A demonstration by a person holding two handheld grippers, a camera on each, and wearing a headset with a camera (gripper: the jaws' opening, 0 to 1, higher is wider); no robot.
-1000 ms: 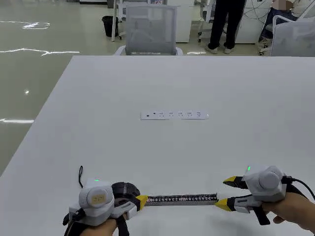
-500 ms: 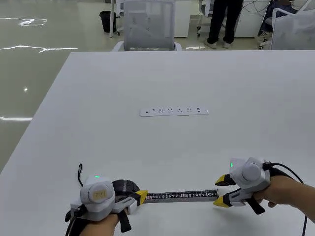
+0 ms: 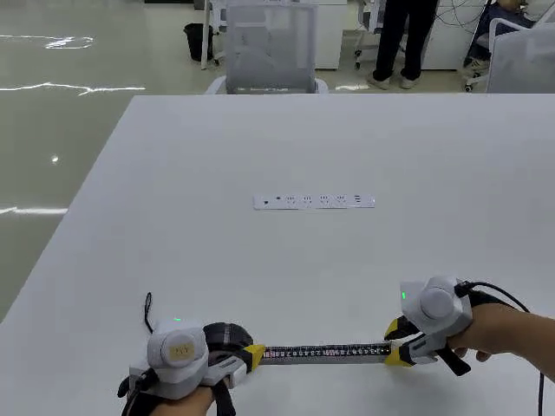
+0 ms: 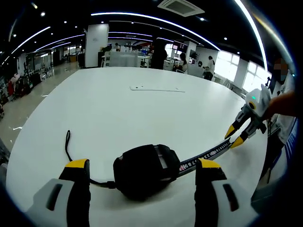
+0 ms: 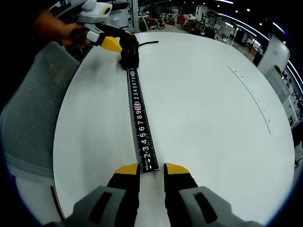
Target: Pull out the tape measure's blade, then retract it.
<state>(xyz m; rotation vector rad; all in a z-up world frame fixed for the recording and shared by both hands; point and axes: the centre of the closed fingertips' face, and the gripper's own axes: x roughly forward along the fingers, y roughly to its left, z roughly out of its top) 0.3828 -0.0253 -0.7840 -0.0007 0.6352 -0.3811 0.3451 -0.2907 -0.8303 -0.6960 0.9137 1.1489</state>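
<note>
**Tape drawn out along the near edge, a gripper at each end**

The white tabletop (image 3: 260, 147) takes most of the head view. A grey mesh chair (image 3: 270, 43) stands behind its far edge. A white power strip (image 3: 314, 201) lies flat near the middle of the tabletop, well apart from my work.

My left gripper (image 4: 142, 165) is close to the near edge, toward the near left corner. Its jaws stand wide. The tape measure's case (image 4: 146, 170) sits between them, and in the left gripper view I see bare table on each side of the case, so the jaws do not press it.

My right gripper (image 5: 151, 169) is also near the near edge, further to the right. Its jaws are narrow and the free end of the blade lies between the two yellow tips. One tip seems to touch the blade's edge and a thin gap shows at the other. I cannot tell if the end is really clamped.

The blade (image 5: 140, 127) lies flat on the tabletop, numbers up. It runs straight from the case to my right gripper, almost parallel to the near edge.

The case is black and rounded. Its thin black strap (image 4: 67, 144) curls on the tabletop just beside my left jaw, on the outer side.
</note>
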